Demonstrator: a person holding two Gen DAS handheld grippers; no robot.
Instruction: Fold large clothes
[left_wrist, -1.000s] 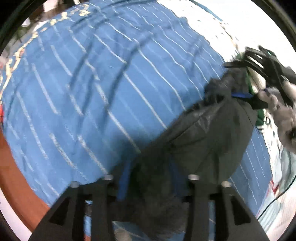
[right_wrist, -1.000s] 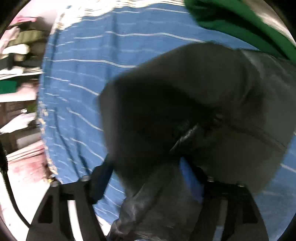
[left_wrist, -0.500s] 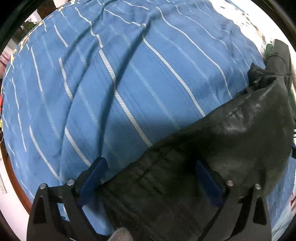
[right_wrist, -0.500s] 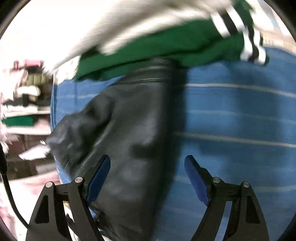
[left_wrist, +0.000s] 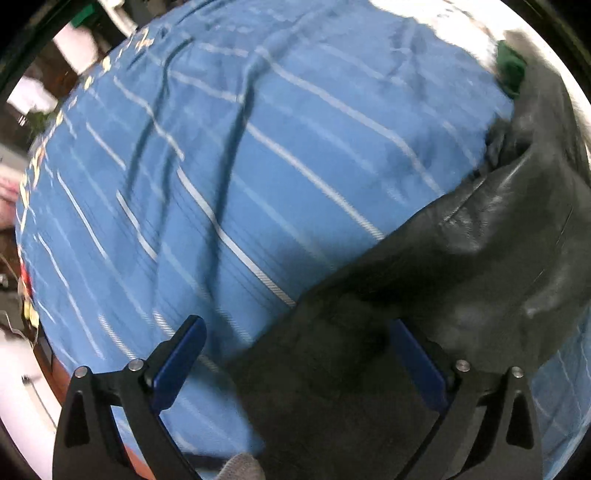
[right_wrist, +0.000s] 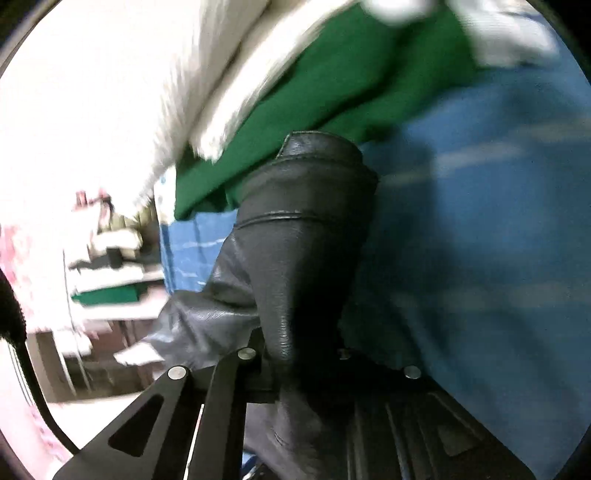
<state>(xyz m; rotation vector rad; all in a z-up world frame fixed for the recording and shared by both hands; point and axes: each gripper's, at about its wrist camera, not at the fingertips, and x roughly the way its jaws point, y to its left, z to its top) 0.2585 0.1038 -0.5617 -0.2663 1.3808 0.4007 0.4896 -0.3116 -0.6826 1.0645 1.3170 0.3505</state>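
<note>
While the left gripper (left_wrist: 295, 354) stands spread wide over the blue striped bedcover (left_wrist: 229, 177), the black leather garment (left_wrist: 461, 280) lies toward four o'clock (one edge between the pads, unpinched); the right gripper (right_wrist: 301, 354) pinches its sleeve (right_wrist: 295, 236).

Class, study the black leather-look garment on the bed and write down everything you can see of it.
The black garment looks like smooth, slightly shiny leather with stitched seams. It lies crumpled on the blue striped bedspread. One narrow seamed part, perhaps a sleeve, reaches toward a green garment. The right gripper is shut on that part. The left gripper stands wide open over the other end, with one blue pad over the leather and the other over the bedspread.
</note>
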